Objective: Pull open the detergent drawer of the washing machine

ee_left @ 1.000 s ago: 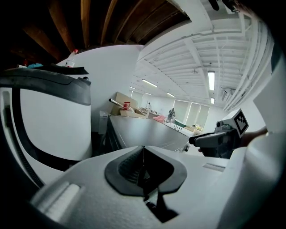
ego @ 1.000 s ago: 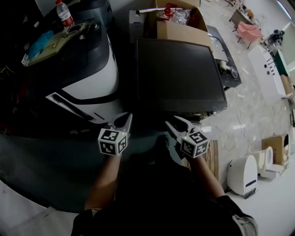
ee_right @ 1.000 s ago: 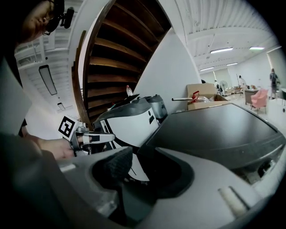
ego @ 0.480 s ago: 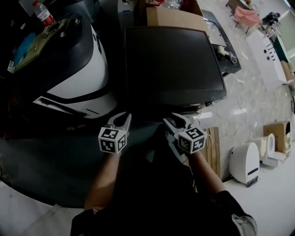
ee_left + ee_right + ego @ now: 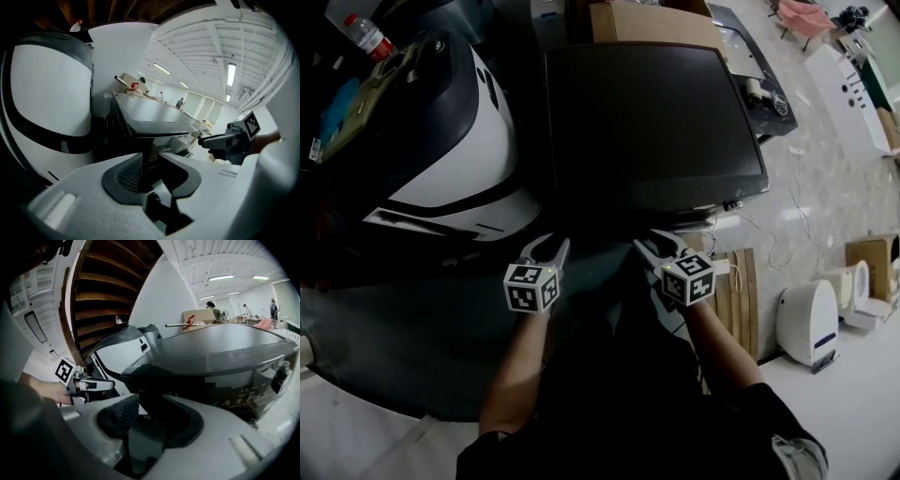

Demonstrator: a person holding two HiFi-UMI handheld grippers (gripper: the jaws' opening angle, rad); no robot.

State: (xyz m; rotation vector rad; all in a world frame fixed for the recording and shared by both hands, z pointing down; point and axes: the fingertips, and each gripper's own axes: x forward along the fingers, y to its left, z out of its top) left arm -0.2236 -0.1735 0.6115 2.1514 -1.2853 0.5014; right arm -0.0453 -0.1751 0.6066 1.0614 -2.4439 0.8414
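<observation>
The dark washing machine [image 5: 656,112] stands in front of me, seen from above, its lid [image 5: 220,350] flat and bare. Its front panel [image 5: 243,392] shows only in the gripper views, dim, and I cannot make out the detergent drawer on it. My left gripper [image 5: 546,248] hangs before the washer's near left corner; its jaws have just been opening, and nothing is between them [image 5: 149,168]. My right gripper [image 5: 661,246] hangs before the near edge further right, open and holding nothing [image 5: 152,416]. Neither touches the machine.
A rounded white and black machine [image 5: 450,150] stands close on the washer's left, a bottle [image 5: 367,36] on top. A cardboard box [image 5: 647,21] is behind the washer. A wooden pallet [image 5: 736,291] and a white appliance [image 5: 806,323] are on the floor at the right.
Both grippers have sunk towards the washer's front and the view has closed in on it. The left jaws have parted; the right jaws stand as before.
</observation>
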